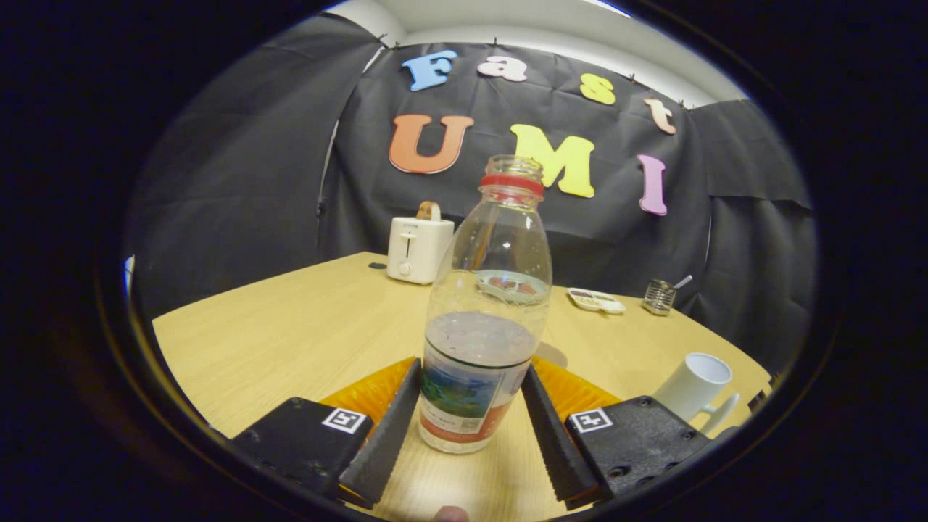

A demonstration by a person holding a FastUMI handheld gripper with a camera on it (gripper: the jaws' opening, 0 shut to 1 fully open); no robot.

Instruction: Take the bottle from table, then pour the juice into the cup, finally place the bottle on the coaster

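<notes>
A clear plastic bottle (484,319) with a red neck ring and no cap stands upright between my fingers. It holds a pale liquid up to the top of its label. My gripper (471,417) is shut on the bottle, and both fingers press on the label's sides. An orange coaster (370,391) lies on the table under and just beyond the fingers, showing on either side of the bottle. I cannot tell whether the bottle's base touches it. A white cup (694,388) with a handle stands on the table to the right of the right finger.
The wooden table (290,333) runs ahead to the black booth wall. A white toaster (417,249) stands at the far left. A small white dish (596,300) and a metal holder with a spoon (659,296) sit at the far right.
</notes>
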